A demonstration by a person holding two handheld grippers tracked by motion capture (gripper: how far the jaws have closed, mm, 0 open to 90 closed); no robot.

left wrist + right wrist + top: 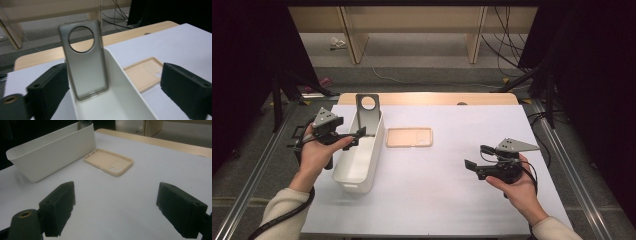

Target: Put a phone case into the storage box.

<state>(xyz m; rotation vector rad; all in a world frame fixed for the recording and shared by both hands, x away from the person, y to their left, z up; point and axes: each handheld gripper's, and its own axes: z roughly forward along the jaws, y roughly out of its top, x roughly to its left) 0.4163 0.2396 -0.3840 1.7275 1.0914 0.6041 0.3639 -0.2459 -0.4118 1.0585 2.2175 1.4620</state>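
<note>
1. high view: my left gripper (354,136) sits at the white bin (343,176), fingers open and empty; the grey phone case (368,114) leans upright at the bin's far end.
2. right gripper (472,167) hangs open over the tabletop (437,200) — holding nothing.
3. risk, i judge: a careless nudge tips the grey case.
4. right gripper view shows the peach case (108,161) lying flat with its raised rim — detail the high view lacks.

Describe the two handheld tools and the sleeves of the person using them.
Both the left tool and the right tool are black, each topped by a grey three-cornered plate, with a black cable trailing back along the forearm. Their jaws are chunky black blocks with small screw holes. The person wears cream long sleeves, cuffs ending at the wrists.
</note>
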